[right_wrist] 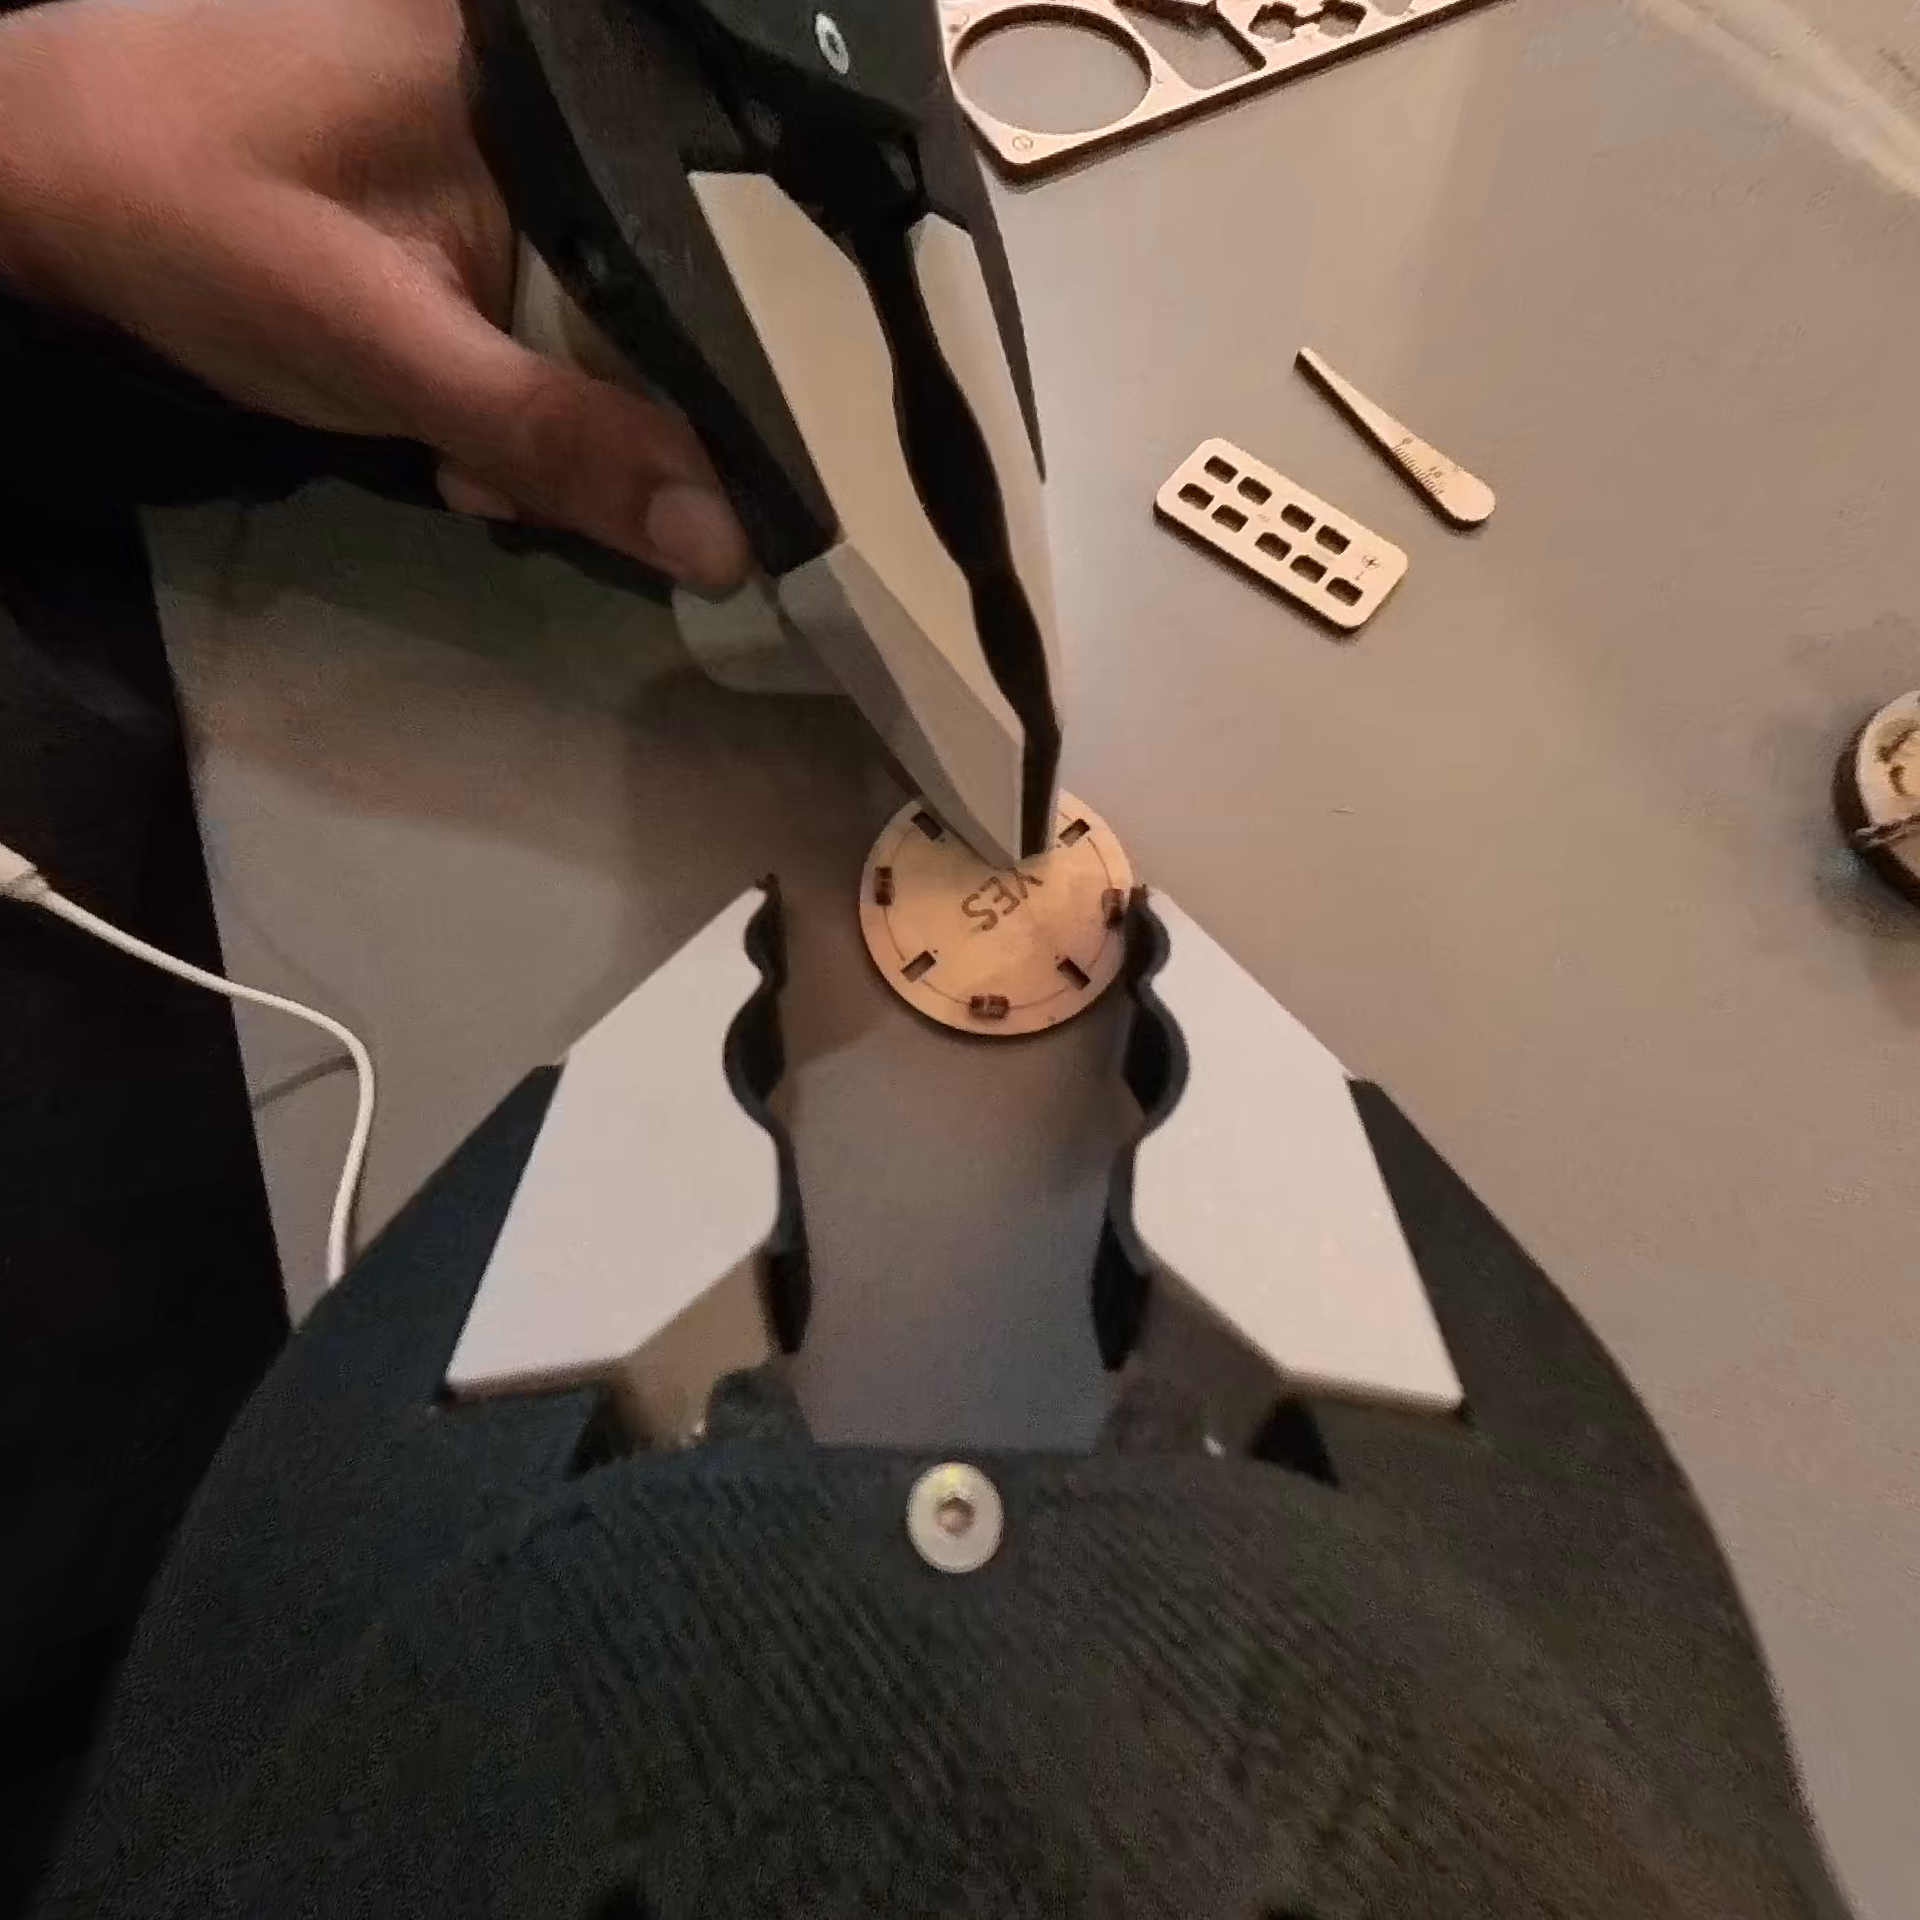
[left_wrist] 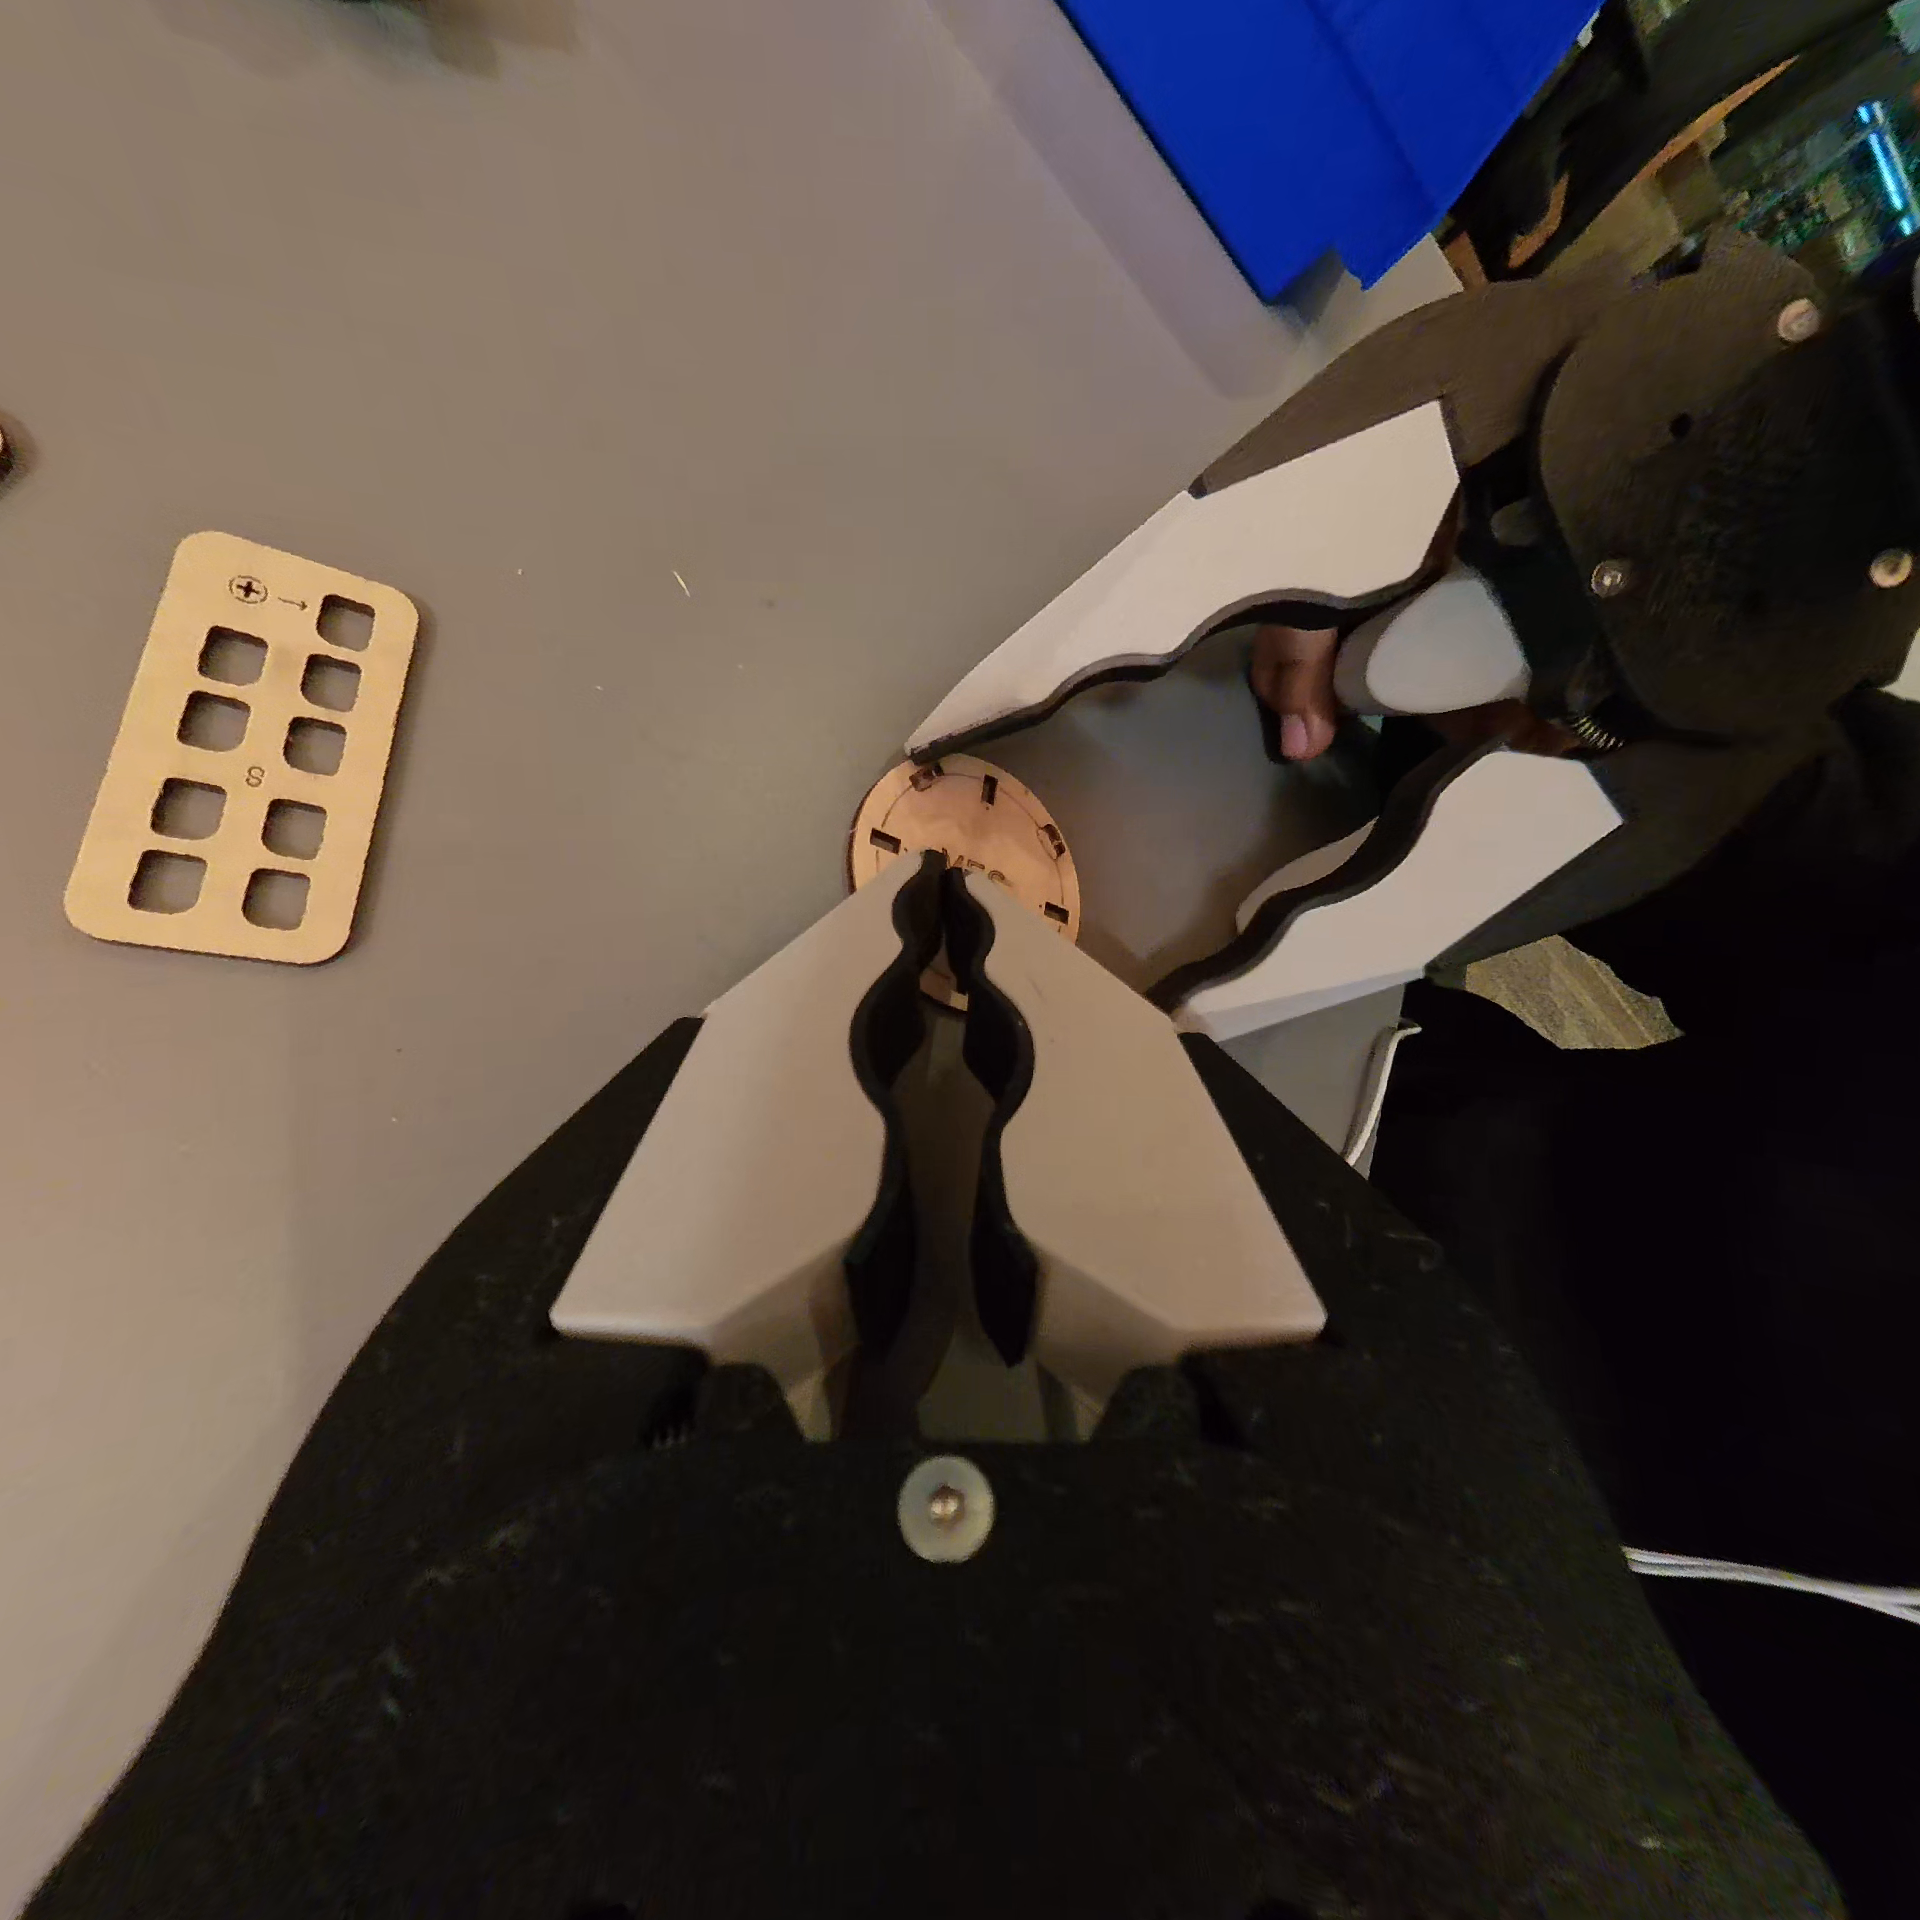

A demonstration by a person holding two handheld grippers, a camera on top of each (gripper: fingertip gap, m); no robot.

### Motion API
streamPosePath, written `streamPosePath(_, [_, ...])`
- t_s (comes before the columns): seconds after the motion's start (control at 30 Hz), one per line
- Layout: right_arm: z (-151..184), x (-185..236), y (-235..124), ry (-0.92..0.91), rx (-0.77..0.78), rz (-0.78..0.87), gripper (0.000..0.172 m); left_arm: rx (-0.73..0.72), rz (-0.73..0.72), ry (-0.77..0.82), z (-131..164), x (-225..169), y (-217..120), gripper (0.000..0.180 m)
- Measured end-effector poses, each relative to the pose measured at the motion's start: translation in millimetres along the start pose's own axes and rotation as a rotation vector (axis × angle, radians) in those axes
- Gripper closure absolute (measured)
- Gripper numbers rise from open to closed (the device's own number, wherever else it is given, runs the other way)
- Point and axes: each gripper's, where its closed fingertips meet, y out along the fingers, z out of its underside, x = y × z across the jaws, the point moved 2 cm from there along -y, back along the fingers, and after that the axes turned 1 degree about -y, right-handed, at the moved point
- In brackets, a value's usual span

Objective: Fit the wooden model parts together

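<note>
A: Left wrist view: state of the left gripper?

B: Closed on nothing, tips pressed down on the wooden disc, which lay flat on the bench. The right gripper stood open just beyond it. A slotted plate lay well apart.

A: Right wrist view?

B: The right gripper was open, gripping nothing. The disc lay directly ahead between its fingertips, nearer the right one, which met its rim; the left stood clear.
</note>
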Motion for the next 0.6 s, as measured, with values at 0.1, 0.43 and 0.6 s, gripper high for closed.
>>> streamPosePath(0.1, [0.3, -1.0, 0.4, -0.005, 0.002, 0.007, 0.109, 0.000, -0.001, 0.001, 0.1, 0.1, 0.0, 0.180])
streamPosePath(0.43, [-0.3, -6.7, 0.7, -0.021, -0.001, 0.024, 0.121, 0.001, -0.006, 0.007, 0.3, 0.2, 0.0, 0.180])
streamPosePath(0.6, [-1.2, -6.1, 0.9, -0.041, -0.004, 0.026, 0.123, 0.001, -0.005, 0.006, 0.4, 0.2, 0.1, 0.180])
